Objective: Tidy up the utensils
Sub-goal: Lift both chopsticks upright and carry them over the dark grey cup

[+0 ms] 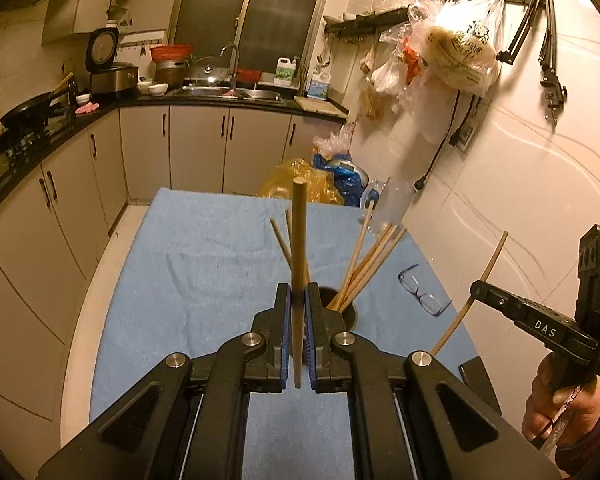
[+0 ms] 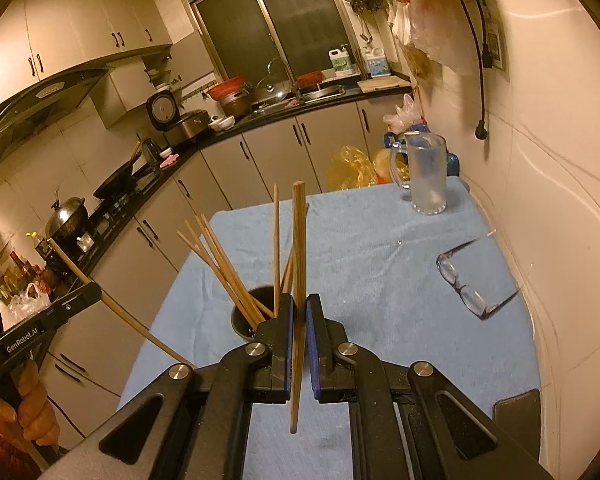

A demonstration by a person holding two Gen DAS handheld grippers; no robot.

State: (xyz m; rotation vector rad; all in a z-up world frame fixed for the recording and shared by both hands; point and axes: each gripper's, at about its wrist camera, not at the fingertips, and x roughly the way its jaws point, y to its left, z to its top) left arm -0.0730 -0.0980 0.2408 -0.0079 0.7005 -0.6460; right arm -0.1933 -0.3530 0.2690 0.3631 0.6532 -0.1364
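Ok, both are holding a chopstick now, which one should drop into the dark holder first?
Left, narrowly. The left hand-held gripper grips its chopstick upright, with the holder just behind its fingertips. The right hand-held gripper holds its own stick slightly skewed, holder farther aside.

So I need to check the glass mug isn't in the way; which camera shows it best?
The right wrist view: the glass mug stands upright and whole at the far right of the blue cloth, handle visible. In the left wrist view the mug is faint and partly behind chopsticks.
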